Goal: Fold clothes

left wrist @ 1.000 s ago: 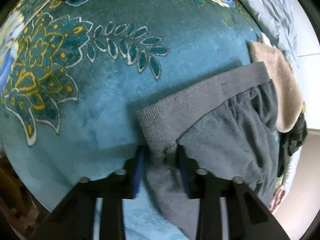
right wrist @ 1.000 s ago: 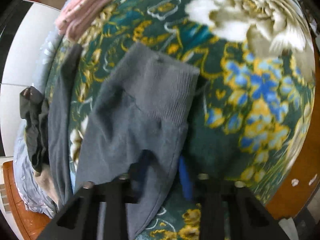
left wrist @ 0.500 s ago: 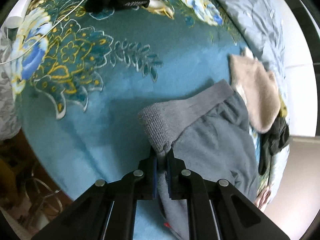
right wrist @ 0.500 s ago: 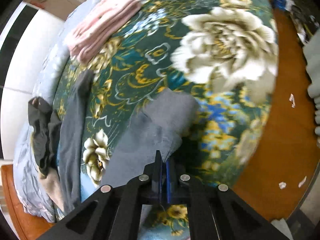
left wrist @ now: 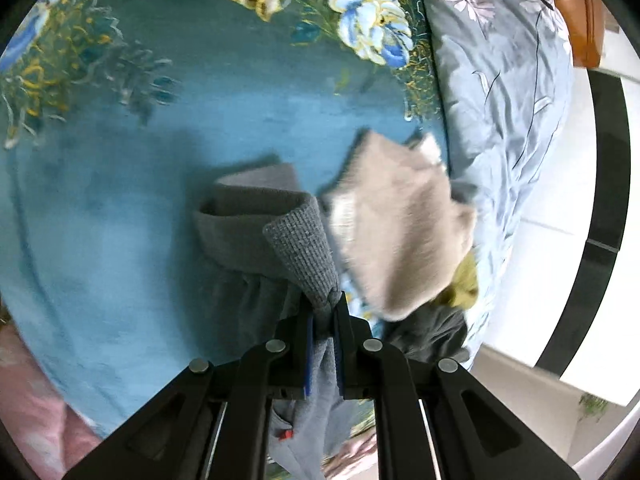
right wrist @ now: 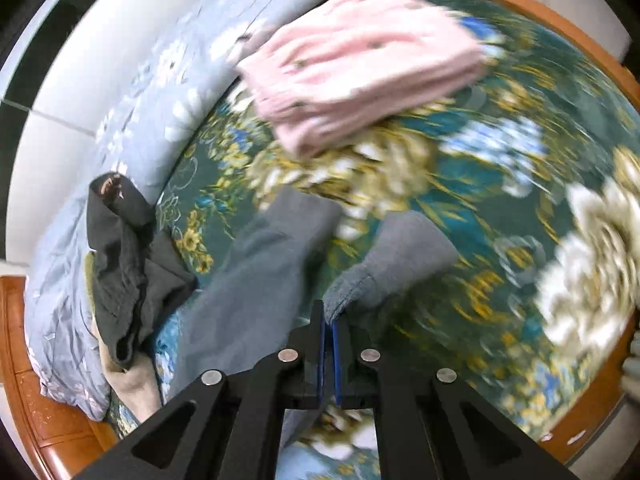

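Both tongs are clamped on cloth. The left gripper (left wrist: 325,314) has its jaws pinched narrow on the ribbed waistband of the grey trousers (left wrist: 256,248), a bunched knot of knit squeezed between the blue pads. The right gripper (right wrist: 328,322) is closed nearly flat on a thin edge of the same grey cloth, near the cuff (right wrist: 404,252), with barely a sliver of fabric between the pads.

In the left wrist view the trousers hang from the jaws and trail up toward twelve o'clock over the blue stretch of the bedspread. In the right wrist view one leg (right wrist: 256,280) runs from the centre toward seven o'clock, and the cuff end lifts off toward two o'clock.

My read on the handling: this is a soft, light, limp knit. It will sag and swing, and it won't hold a crease unless laid down flat. The ribbed band is the thickest, grippiest part, so it looks like the safest hold; the thin edge in the right tongs looks likelier to slip.

The surface is a floral bedspread (right wrist: 500,208), plush and slightly yielding, so the cloth should drag rather than slide. On it are a folded pink garment (right wrist: 360,64) at twelve o'clock, a black garment (right wrist: 128,256) at nine and a beige sweater (left wrist: 400,240) just right of the waistband. A pale blue duvet (left wrist: 500,92) lies along the edge, with a wooden bed frame (right wrist: 56,420) and a white wall beyond.
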`<state>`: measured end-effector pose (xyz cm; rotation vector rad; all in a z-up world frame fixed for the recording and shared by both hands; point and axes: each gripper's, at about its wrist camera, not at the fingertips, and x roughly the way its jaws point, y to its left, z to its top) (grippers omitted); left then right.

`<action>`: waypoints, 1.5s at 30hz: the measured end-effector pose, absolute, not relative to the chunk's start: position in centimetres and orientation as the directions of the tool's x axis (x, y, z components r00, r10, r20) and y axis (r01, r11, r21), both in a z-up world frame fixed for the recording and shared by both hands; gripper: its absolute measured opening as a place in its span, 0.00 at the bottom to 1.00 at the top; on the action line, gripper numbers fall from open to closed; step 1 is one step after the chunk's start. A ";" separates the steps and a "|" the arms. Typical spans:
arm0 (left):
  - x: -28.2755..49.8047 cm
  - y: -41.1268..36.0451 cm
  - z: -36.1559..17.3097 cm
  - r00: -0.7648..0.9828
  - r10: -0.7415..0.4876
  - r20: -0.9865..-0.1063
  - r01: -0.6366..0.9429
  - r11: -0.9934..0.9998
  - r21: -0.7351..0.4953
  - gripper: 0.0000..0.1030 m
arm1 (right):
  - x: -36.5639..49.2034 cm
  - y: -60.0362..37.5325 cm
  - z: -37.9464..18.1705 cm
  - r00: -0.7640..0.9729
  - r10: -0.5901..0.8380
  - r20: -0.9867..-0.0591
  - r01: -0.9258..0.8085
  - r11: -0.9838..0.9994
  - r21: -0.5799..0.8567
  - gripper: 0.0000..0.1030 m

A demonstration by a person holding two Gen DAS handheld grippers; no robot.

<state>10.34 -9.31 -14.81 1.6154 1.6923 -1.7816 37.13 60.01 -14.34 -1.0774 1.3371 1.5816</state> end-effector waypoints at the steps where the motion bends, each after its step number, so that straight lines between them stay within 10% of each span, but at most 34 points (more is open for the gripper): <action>1: 9.3 -8.5 -14.9 -0.388 0.498 -0.776 0.752 -0.316 -0.579 0.08 | 35.6 61.2 -14.9 -0.324 0.021 -0.946 -0.937 -0.145 0.318 0.03; 18: 0.7 -7.0 -22.8 -0.453 0.371 -0.811 0.786 -0.262 -0.559 0.11 | 23.6 68.9 -26.0 -0.346 -0.058 -0.937 -0.926 -0.143 0.351 0.11; 25: 1.4 -8.0 -19.4 -0.530 0.463 -0.711 0.611 -0.373 -0.698 0.45 | 25.1 66.7 -21.4 -0.507 0.080 -0.859 -0.830 -0.313 0.461 0.51; 34: 10.2 -13.1 -23.3 -0.381 0.372 -0.846 0.666 -0.524 -0.530 0.64 | 31.7 59.9 -19.2 -0.459 0.083 -0.884 -0.832 -0.389 0.395 0.54; 45: 10.0 -12.8 -27.5 -0.509 0.477 -0.717 0.598 -0.403 -0.692 0.69 | 36.0 55.0 -20.3 -0.407 0.079 -0.910 -0.882 -0.292 0.369 0.54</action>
